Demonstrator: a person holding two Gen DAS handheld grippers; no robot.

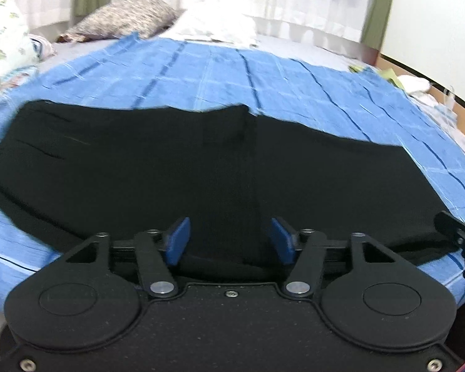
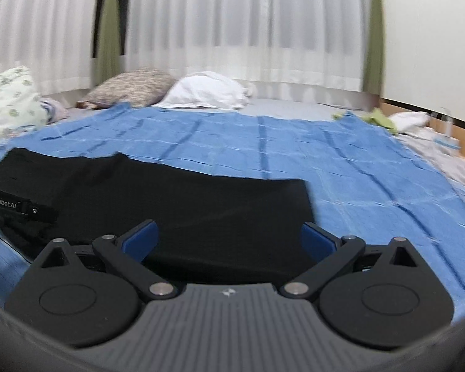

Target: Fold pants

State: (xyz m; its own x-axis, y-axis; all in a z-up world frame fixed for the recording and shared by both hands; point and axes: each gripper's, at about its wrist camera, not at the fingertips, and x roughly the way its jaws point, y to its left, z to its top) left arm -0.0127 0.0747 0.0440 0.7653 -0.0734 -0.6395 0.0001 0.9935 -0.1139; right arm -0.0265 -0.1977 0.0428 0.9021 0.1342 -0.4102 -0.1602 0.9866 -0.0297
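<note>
Left gripper point(image 1: 229, 238): blue-padded jaws apart, nothing pinched, hovering over the near edge of the black fabric pants point(image 1: 170, 170). Right gripper point(image 2: 229, 241): jaws spread wide, empty, above the same garment's near right part. Pants lie flat across a blue checked cloth point(image 2: 325, 161) on the bed; patterned grey pillow point(image 2: 130, 86) and white pillow point(image 2: 204, 91) lie beyond, before white curtains point(image 2: 232, 24).

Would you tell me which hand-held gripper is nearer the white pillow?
Neither clearly: the left hand-held gripper and right hand-held gripper both hover over the black pants, far from the white pillow.
</note>
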